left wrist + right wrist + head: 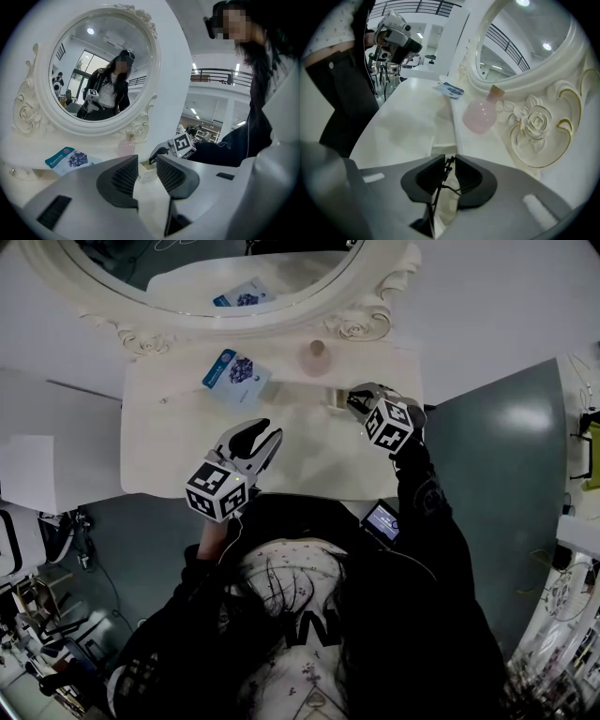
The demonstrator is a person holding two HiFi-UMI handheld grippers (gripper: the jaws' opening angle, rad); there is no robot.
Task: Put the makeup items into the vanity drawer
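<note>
Two grippers above the vanity tabletop (pixel 309 460).
Right gripper (pixel 449 161) is clamped on a thin black wire item (pixel 442 183); left gripper (pixel 147 164) has its jaws apart and empty.

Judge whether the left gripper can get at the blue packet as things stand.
Probably yes. The left gripper has its jaws apart and empty, and the blue packet lies uncovered just ahead on the vanity; the right gripper, shut on a thin black item, is off to one side.

The thin black item (pixel 442 183) is too slender to identify.
</note>
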